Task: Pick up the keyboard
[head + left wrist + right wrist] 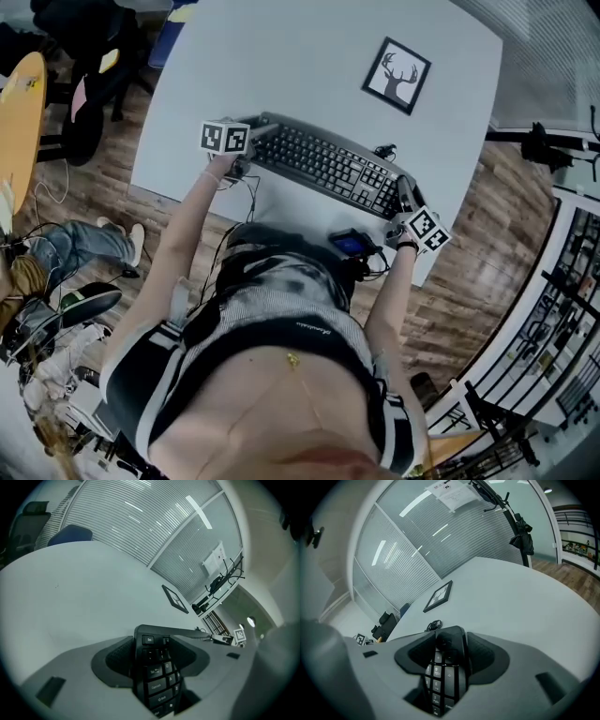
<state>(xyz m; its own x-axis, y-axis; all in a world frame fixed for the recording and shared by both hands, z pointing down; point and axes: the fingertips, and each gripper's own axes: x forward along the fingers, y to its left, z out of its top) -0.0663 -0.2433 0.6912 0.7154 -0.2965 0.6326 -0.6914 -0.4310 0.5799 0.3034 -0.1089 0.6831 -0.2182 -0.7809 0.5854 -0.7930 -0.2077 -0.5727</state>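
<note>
Left gripper (249,152) and right gripper (405,194) pinch opposite ends of the black keyboard (323,164); stiff, likely light (plastic); lift level.

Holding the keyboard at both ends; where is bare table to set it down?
Widest bare stretch: table beyond the keyboard, left of the framed picture. Narrow strip along the near edge. Crowded around the coiled cable.

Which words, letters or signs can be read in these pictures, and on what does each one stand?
"Esc": corner key of the keyboard, left gripper view.
"Caps Lock": long key lower on the same end.
"A": letter key beside it.
Number-pad keys, right gripper view: too blurred to read.
Paper sheet on the glass wall: print too small.
Script on the person's top: too small.
</note>
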